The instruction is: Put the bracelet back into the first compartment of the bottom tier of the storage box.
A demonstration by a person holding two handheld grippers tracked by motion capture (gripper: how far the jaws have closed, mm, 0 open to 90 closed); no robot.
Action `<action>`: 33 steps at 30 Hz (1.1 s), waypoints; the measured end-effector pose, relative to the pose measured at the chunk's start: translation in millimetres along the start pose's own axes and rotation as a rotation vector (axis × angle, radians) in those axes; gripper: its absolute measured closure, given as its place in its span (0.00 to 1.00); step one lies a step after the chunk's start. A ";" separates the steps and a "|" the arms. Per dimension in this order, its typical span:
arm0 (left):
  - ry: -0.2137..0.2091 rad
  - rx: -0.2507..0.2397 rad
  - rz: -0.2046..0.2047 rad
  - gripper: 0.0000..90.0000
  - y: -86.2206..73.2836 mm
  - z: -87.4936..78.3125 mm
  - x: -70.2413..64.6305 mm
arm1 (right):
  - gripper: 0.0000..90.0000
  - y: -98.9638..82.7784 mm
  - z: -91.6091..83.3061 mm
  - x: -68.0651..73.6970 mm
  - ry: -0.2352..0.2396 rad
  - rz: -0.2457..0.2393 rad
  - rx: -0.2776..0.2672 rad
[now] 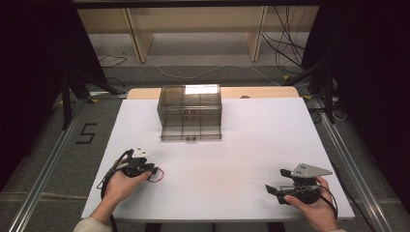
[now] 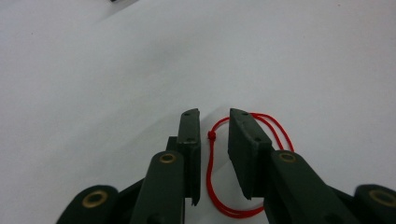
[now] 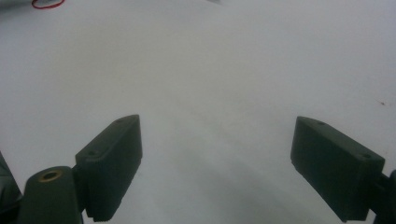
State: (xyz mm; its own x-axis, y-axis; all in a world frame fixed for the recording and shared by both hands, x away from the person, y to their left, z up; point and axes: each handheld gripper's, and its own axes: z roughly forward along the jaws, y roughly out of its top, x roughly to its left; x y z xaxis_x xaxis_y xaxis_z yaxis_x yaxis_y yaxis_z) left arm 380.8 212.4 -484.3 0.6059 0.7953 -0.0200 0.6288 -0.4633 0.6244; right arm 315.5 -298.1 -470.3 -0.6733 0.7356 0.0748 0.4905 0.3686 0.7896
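Observation:
A thin red string loop [image 1: 158,176] lies on the white table [image 1: 251,145] near its front left. My left gripper [image 1: 153,170] is held low over it. In the left gripper view the string's knot [image 2: 211,135] sits in the narrow gap of the left gripper [image 2: 215,114], and the pads do not touch it; part of the loop runs behind the right-hand jaw. My right gripper [image 1: 276,180] rests at the front right, and in its own view the right gripper [image 3: 217,122] stands wide open over bare table. The red string [image 3: 46,4] shows far off there.
A translucent grey drawer box [image 1: 189,111] stands at the middle back of the table, its lowest drawer pulled out toward me. Behind the table are wooden shelf legs [image 1: 138,38] and floor cables [image 1: 285,43]. A taped figure five [image 1: 86,133] marks the floor at left.

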 end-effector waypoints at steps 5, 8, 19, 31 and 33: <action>0.008 -0.004 -0.012 0.88 -0.6 0.3 -2.1 | 0.19 0.0 -0.1 0.2 0.000 0.000 0.001; 0.019 -0.002 -0.008 0.94 -0.3 0.6 -6.8 | 0.19 -0.2 0.2 0.4 0.000 -0.002 -0.004; 0.026 -0.005 -0.005 0.99 0.0 0.8 -9.6 | 0.19 -0.1 0.1 0.5 -0.001 -0.003 -0.001; 0.010 -0.001 -0.006 1.00 1.8 0.2 -13.4 | 0.19 0.0 -0.2 0.7 0.000 -0.004 -0.001; 0.009 -0.003 -0.007 1.00 2.0 0.2 -14.1 | 0.19 0.0 -0.1 0.8 0.000 -0.002 -0.002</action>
State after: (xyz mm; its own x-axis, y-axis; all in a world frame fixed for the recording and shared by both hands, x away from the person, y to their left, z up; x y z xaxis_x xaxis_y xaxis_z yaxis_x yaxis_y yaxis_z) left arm 373.6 200.2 -482.9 0.5970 0.8021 -0.0171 0.6315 -0.4566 0.6267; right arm 314.9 -297.6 -470.1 -0.6741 0.7350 0.0731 0.4883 0.3691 0.7908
